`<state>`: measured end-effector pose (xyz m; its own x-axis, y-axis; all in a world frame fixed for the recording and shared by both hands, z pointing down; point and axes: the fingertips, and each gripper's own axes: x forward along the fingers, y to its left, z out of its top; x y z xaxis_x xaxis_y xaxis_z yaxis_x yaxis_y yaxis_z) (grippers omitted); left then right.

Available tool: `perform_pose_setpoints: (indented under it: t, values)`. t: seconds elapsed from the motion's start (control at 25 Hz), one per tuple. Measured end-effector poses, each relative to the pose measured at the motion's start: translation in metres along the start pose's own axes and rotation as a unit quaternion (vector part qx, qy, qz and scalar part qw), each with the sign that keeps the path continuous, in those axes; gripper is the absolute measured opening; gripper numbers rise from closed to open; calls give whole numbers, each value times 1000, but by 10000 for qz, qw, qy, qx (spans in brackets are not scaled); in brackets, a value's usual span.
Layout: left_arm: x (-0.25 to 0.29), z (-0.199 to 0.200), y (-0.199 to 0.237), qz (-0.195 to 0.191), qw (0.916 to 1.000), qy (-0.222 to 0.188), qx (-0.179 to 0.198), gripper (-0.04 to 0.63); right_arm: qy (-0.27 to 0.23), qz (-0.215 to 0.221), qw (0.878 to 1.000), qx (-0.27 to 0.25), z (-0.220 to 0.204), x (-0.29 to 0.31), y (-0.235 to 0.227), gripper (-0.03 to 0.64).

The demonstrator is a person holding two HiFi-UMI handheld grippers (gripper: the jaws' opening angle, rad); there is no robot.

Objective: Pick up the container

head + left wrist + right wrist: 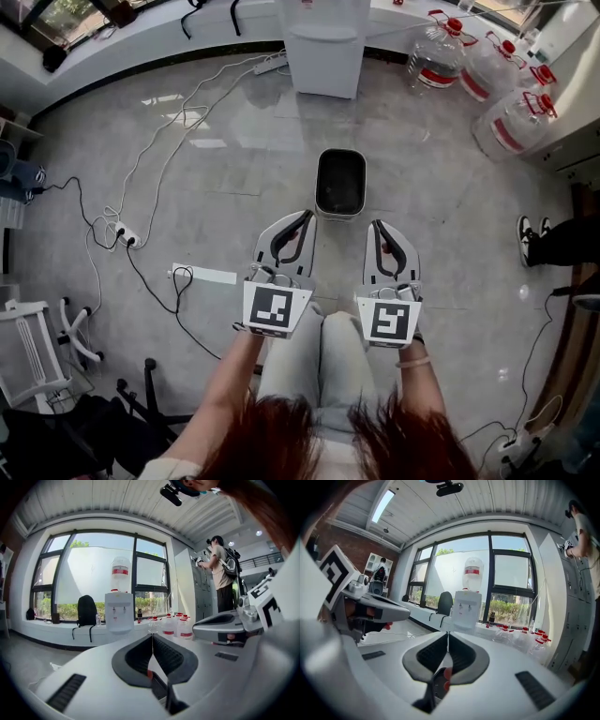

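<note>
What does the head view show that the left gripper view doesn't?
Head view only: the black container on the floor, a power strip and its cables.
Left gripper view only: the window, a black backpack on the sill, and a person standing at the lockers.
Both: the water dispenser, the water jugs, and the left tongs and right tongs, both shut and empty.

Black container (339, 183), grey marbled floor (234, 169), red-capped clear bottles (436, 58).
</note>
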<state>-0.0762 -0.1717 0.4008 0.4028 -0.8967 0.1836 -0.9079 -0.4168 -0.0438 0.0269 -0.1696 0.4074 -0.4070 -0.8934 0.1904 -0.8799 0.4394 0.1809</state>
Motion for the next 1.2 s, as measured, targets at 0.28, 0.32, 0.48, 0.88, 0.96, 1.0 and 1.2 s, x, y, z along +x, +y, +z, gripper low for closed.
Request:
perform_pose_setpoints:
  t: [0.28,0.32,0.48,0.88,0.96,1.0,1.2]
  values:
    - [29,-87,7,-110,9999,-15,-29,15,31,109,9999,112,-91,28,19,25]
    - [34,-99,8,-114,9999,-21,-75,15,35,112,9999,125,-104,32,19,25]
    - [53,-139,17,-191,9988,-112,-426,15,11,152,9999,-43,-155,48,22,25]
    - [87,-247,31,-306,9986,-150,-409,15,-203,128,9997,-15,-254,78,16,25]
    - [90,-270,32,-330,9979,-106,-552,15,-193,178,9996,-65,-272,81,19,25]
    - [91,-282,32,-317,9979,-75,-566,15,-153,219,9996,-107,-282,82,22,25]
    - [100,-339,31,-281,9979,115,-574,17,55,377,9986,-374,-332,92,33,25]
